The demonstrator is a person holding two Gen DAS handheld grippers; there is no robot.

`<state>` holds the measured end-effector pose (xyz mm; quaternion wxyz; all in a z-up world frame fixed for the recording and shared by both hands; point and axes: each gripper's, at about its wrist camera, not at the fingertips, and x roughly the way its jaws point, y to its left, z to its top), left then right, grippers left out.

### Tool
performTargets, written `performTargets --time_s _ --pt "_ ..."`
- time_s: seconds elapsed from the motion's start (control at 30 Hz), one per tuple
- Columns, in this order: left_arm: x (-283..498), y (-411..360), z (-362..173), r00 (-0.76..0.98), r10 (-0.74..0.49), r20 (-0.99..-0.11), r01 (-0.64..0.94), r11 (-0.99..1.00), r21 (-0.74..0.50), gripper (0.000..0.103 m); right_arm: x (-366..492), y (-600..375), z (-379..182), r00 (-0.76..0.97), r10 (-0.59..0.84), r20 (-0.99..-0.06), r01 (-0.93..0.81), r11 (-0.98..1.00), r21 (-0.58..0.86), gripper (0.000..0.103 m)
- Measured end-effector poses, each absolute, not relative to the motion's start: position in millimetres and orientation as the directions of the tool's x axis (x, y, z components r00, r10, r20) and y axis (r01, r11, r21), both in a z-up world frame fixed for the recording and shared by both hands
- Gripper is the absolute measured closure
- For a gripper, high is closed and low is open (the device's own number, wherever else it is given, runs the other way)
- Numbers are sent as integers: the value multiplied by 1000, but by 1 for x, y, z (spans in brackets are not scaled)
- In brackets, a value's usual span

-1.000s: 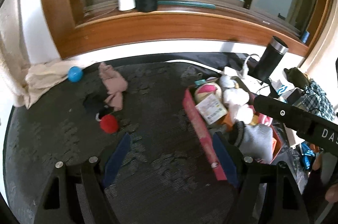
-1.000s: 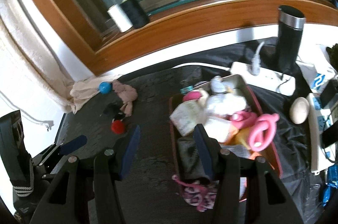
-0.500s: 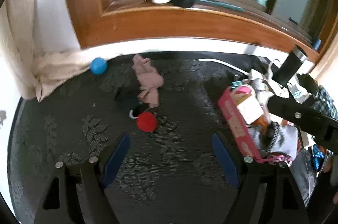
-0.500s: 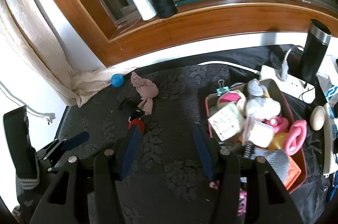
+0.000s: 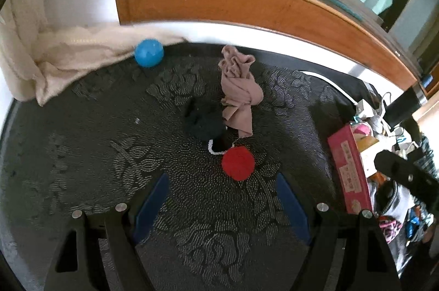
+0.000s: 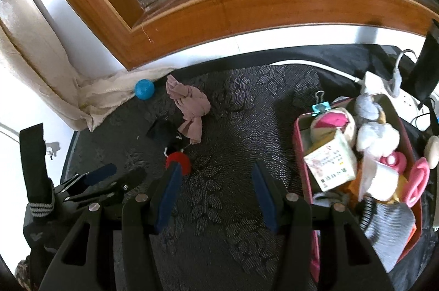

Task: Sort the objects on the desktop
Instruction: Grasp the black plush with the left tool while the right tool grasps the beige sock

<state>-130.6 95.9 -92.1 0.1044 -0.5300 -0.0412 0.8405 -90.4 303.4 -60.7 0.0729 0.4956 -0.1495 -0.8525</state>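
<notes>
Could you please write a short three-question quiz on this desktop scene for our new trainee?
1. True or false: the left tool is shut on the red ball.
2. Which lies nearest the cream cloth? A) blue ball B) red ball C) pink box
3. Fill in: the pink rag lies partly over a ____ item.

Key
1. False: both blue pads stand wide apart, with the ball ahead of them, untouched.
2. A: it sits at the cloth's edge.
3. Black.
</notes>
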Motion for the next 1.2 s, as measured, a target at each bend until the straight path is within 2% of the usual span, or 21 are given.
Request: performTargets --time_s 0.43,0.97,1.03,1.1,1.2 --pt "-190 83 -145 -358 251 -900 -80 -968 -238 21 -123 294 -95 -433 -259 -863 -44 -951 307 46" --pt "-216 83 -178 -339 260 -904 -66 -965 -253 22 -164 278 -117 -413 -263 -872 -42 -951 307 46" --pt "-216 83 -179 -348 262 -900 -72 -965 -253 26 -169 276 -119 -414 -264 -871 -43 -950 309 46" --pt "-216 84 -179 -352 279 -894 -83 -960 -267 45 -174 274 -121 -413 -265 -871 -40 -951 308 46" --pt "-215 87 -177 -353 292 -889 -91 -956 -278 48 -184 269 -124 -409 -269 -872 -29 -951 307 46"
